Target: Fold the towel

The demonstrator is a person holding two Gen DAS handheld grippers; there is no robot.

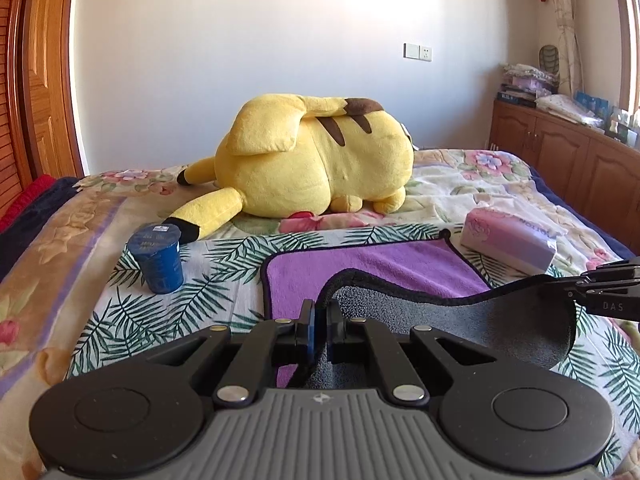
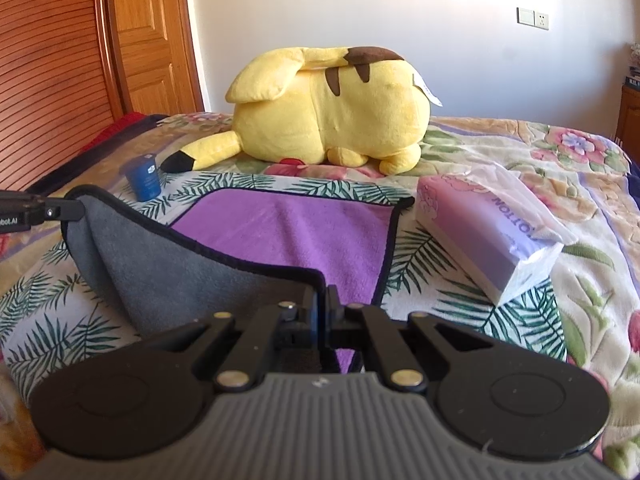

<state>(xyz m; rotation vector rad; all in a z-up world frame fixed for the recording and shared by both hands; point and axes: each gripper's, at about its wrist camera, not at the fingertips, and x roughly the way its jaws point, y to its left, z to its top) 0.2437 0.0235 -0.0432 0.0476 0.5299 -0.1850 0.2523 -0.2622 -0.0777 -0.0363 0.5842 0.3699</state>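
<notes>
The towel [image 1: 372,266] is purple on top, grey underneath, with a black hem, and lies on a floral bedspread. Its near edge is lifted off the bed and shows the grey side [image 2: 168,272]. My left gripper [image 1: 320,314] is shut on the near left corner of the towel. My right gripper [image 2: 323,300] is shut on the near right corner. Each gripper shows at the side of the other view, the right one in the left wrist view [image 1: 576,290] and the left one in the right wrist view [image 2: 78,210]. The far half of the towel lies flat.
A big yellow Pikachu plush [image 1: 312,160] lies beyond the towel. A blue cup [image 1: 158,258] stands left of the towel. A pink tissue pack [image 2: 484,232] lies to its right. A wooden cabinet [image 1: 568,152] and wooden doors [image 2: 80,60] flank the bed.
</notes>
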